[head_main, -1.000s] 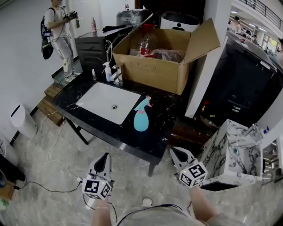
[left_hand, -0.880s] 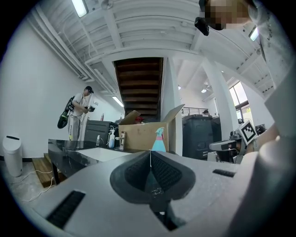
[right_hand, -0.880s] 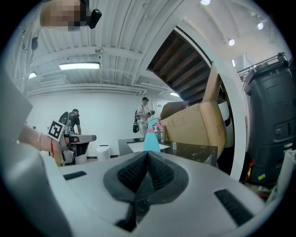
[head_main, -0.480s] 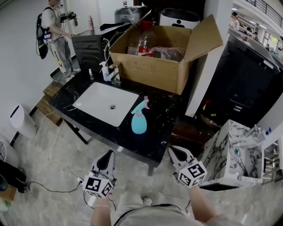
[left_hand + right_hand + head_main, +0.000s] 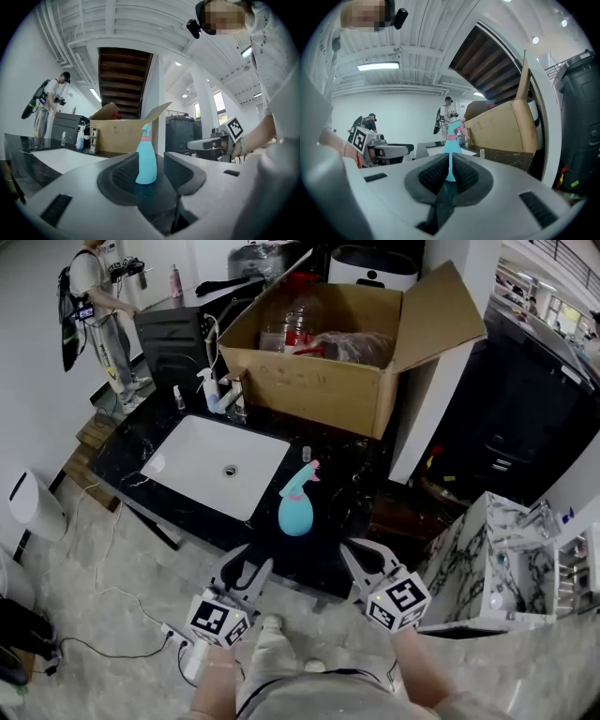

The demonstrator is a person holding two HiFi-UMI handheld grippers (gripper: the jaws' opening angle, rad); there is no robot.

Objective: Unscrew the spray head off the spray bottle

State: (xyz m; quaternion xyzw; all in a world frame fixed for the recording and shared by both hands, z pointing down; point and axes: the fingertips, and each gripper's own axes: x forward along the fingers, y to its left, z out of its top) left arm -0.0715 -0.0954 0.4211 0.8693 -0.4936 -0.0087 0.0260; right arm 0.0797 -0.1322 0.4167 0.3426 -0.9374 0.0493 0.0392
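Turquoise plastic spray bottle (image 5: 296, 505) with pink spray head (image 5: 307, 472), upright near the front edge of the black marbled counter (image 5: 349, 491), untouched.
Left gripper (image 5: 249, 564) jaws have just been opening, with nothing between them; right gripper (image 5: 353, 553) is closed and empty. Both are short of the counter. The bottle is probably light, smooth and tippy, so one should clamp its wide body and the other its pink collar. White sink (image 5: 202, 460) lies left, brown cardboard box (image 5: 319, 385) behind, with free room around.
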